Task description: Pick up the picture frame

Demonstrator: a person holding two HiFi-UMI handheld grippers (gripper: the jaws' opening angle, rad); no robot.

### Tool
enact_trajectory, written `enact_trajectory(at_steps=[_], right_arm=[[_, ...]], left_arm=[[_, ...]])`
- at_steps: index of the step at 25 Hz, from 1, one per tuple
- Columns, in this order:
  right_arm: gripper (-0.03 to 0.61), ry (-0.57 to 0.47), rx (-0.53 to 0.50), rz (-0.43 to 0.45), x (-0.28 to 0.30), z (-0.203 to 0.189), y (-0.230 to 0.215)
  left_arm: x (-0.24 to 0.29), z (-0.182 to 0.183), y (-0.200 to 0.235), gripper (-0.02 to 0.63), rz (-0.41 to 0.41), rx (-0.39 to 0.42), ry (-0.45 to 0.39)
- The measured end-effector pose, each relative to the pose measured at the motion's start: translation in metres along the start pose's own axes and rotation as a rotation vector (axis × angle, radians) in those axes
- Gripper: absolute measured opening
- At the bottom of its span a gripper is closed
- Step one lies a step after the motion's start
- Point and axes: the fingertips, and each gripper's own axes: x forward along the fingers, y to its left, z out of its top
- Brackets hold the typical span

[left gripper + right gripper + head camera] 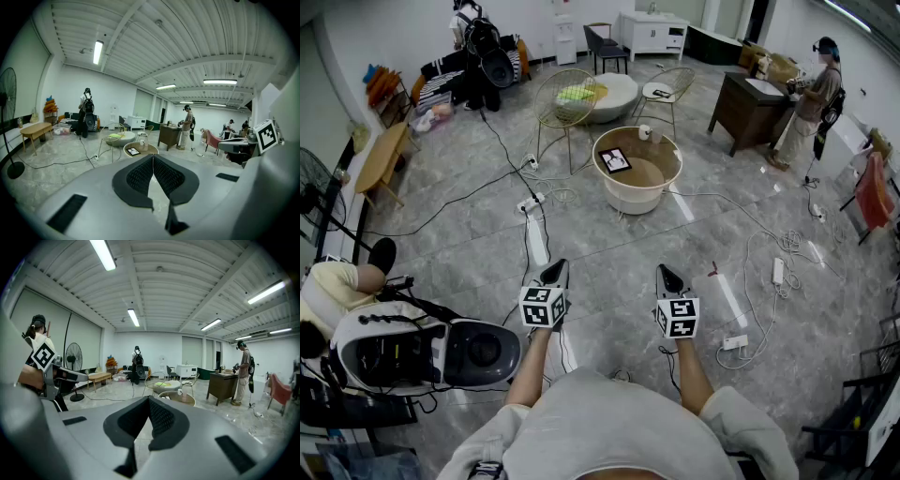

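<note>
Grey shirt (pixel 614 431) fills the 6 o'clock edge of the head view, with the wearer's bare forearms reaching forward from it. The two tongs are held out side by side above the grey marble floor (pixel 609 234), both pointing toward 12 o'clock. The left gripper (pixel 554 269) sits at about 7 o'clock from the picture's middle and the right gripper (pixel 667 272) at about 5 o'clock. In the left gripper view its jaws are pressed together with nothing between them. The right gripper's jaws likewise meet at their tips and carry nothing.

The picture frame (pixel 615 159) lies flat on a round beige table (pixel 636 199) at 12 o'clock, well apart from both grippers. It rests on the 9 o'clock side of the tabletop, and a white cup (pixel 644 132) stands near the 12 o'clock edge. A white cable (pixel 533 239) runs across the floor between the table and the left gripper. At 2 o'clock another person (pixel 811 108) stands beside a dark desk (pixel 745 111).
</note>
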Motion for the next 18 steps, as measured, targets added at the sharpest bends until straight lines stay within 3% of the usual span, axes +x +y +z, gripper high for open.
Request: enact_trajectory(at_steps=[14, 15, 17, 18], right_arm=[[0.002, -0.041, 0.022, 0.070, -0.012, -0.003, -0.003], [0.023, -0.045, 0.029, 0.089, -0.013, -0.003, -0.002], [0.210, -0.046, 0.040, 0.138, -0.016, -0.005, 0.002], [0.244, -0.048, 0.042, 0.156, -0.018, -0.006, 0.003]], left_arm=[[-0.003, -0.004, -0.025, 0.020, 0.002, 0.003, -0.017], [-0.002, -0.005, -0.030, 0.057, -0.016, -0.003, -0.014], [-0.001, -0.008, -0.040, 0.195, -0.049, -0.013, -0.007], [-0.001, -0.009, -0.045, 0.209, -0.060, -0.015, -0.005]])
